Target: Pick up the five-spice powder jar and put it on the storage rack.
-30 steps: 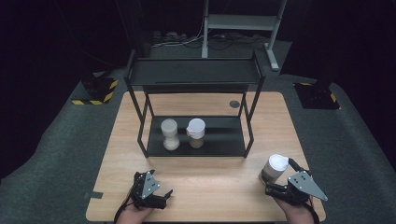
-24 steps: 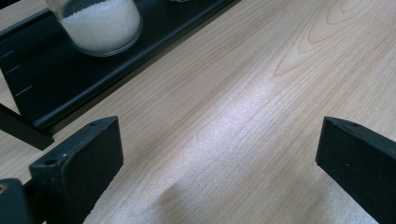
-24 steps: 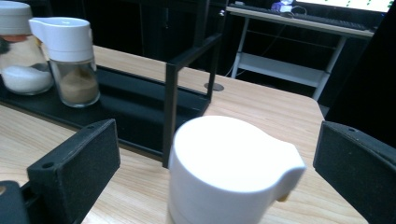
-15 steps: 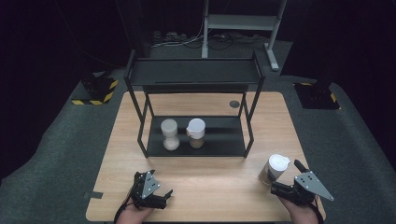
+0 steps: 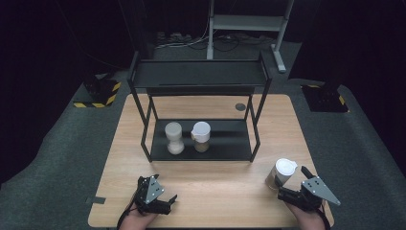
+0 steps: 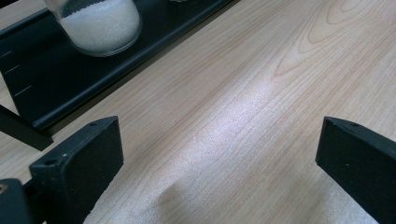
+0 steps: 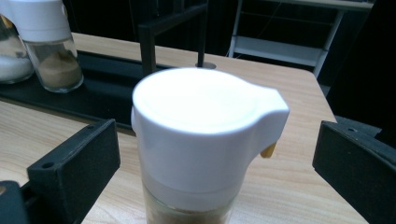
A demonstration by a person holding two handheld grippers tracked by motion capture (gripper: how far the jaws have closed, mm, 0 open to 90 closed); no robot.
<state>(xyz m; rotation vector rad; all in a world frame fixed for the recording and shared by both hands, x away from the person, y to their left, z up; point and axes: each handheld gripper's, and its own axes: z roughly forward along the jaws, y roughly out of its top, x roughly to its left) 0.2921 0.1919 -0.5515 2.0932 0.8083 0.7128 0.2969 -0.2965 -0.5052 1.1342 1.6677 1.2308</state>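
**Right gripper poised around a capped spice jar beside the rack**

The right gripper (image 5: 293, 188) stands at the table's (image 5: 215, 187) near right corner with its jaws spread wide, one on each side of the white-capped jar (image 5: 282, 173) and clear of it; it holds nothing. In the right gripper view the jar (image 7: 205, 140) sits upright between the jaws, its spouted cap turned toward the right jaw, brownish contents just visible beneath. The left gripper (image 5: 160, 199) rests low at the near left edge, likewise wide open and empty, over bare wood. On the lower shelf of the black rack (image 5: 201, 79) stand a jar of white granules (image 5: 174, 138) and a second white-capped jar (image 5: 201, 136), just beside each other. The step in hand appears to be grasping the near jar. Done well, the jaws should close on the glass body below the cap, centred, with the spout left free; whether the pads sit low enough cannot be told from here.
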